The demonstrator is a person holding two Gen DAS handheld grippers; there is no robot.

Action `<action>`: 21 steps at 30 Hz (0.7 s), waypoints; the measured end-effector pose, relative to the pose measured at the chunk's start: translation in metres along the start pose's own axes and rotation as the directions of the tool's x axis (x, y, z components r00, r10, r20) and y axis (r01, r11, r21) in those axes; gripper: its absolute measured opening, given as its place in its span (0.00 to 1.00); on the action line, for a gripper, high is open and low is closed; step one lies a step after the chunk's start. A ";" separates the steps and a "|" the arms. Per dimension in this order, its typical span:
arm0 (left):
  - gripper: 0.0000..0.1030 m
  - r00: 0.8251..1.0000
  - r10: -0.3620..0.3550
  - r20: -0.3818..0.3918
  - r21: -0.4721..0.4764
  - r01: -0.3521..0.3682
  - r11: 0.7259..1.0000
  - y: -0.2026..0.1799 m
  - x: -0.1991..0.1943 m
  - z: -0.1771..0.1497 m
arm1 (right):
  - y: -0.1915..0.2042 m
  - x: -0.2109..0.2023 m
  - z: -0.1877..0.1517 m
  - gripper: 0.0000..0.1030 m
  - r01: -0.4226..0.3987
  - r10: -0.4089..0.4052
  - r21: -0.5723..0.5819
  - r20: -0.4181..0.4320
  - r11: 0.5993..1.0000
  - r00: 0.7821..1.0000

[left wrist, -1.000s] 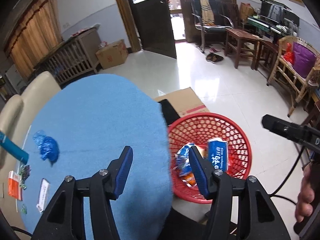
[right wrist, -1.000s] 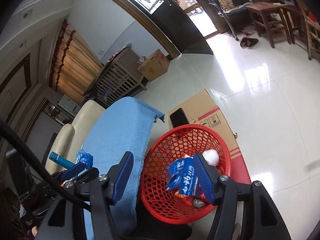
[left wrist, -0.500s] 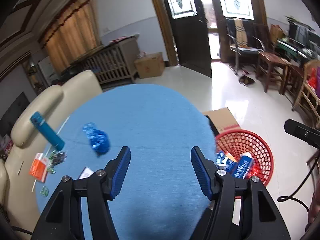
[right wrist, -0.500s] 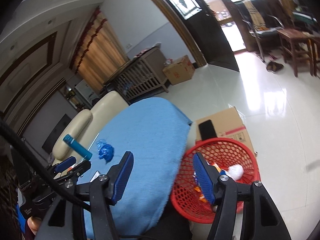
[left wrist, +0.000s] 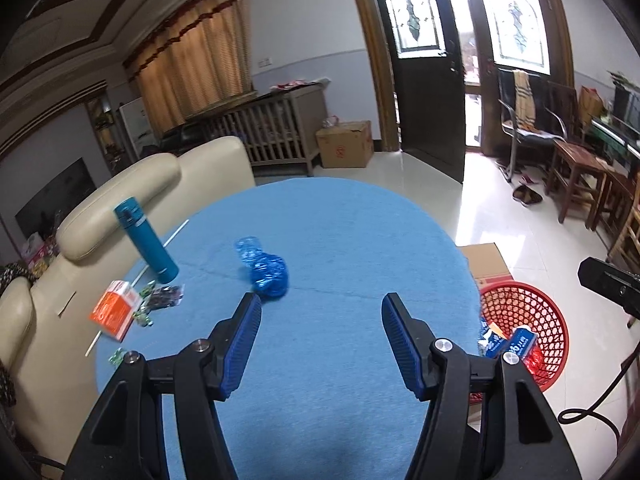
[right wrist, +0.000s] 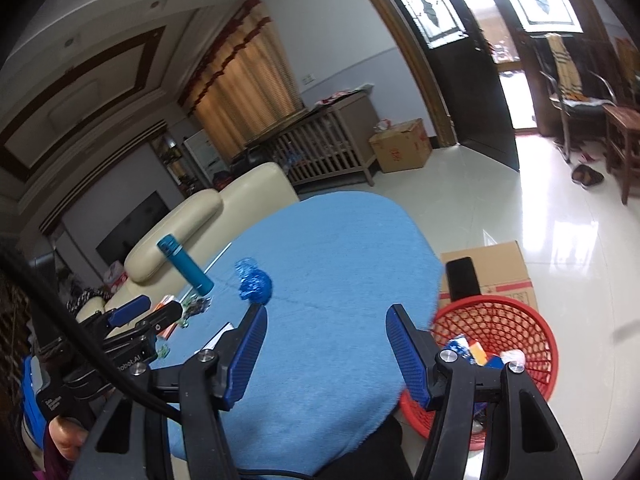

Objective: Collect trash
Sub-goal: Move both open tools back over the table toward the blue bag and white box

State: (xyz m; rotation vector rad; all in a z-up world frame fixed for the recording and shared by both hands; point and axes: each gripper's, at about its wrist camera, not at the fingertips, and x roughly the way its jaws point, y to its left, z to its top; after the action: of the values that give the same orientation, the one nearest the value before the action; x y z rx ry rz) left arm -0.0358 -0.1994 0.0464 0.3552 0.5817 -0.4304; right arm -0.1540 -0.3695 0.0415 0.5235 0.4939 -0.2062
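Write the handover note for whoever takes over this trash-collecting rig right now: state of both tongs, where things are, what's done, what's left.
Left tongs: open, empty; jaws just opened wider.
Right tongs: open, empty.
Red basket on the floor beside the table already holds several wrappers.
Left on the blue tablecloth: crumpled blue plastic, orange packet, small wrappers.
The teal flask stands upright; probably not trash.

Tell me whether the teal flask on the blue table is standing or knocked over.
Standing. The teal flask rests on its base on the blue table, cap uppermost, beside the orange box; its lean looks like lens distortion.
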 end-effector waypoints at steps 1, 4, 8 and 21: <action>0.62 1.000 0.008 0.002 -0.011 -0.008 1.000 0.006 -0.001 -0.001 | 0.006 0.001 0.000 0.64 -0.003 0.003 -0.012 -0.002 1.000 1.000; 0.62 1.000 0.021 0.005 -0.038 -0.021 0.999 0.025 -0.006 -0.007 | 0.023 0.006 -0.001 0.64 -0.012 0.012 -0.045 -0.007 0.999 1.000; 0.62 0.999 0.040 0.004 -0.068 -0.039 0.997 0.044 -0.007 -0.014 | 0.045 0.013 -0.003 0.64 -0.022 0.021 -0.080 -0.013 0.997 1.000; 0.62 0.996 0.082 -0.036 -0.171 -0.087 0.981 0.103 0.005 -0.036 | 0.095 0.044 -0.009 0.64 -0.047 0.036 -0.170 -0.070 0.984 0.997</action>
State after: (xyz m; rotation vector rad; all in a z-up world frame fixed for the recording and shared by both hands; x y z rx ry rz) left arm 0.0015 -0.0975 0.0360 0.2193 0.6252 -0.2909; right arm -0.0900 -0.2872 0.0533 0.3729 0.5595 -0.1053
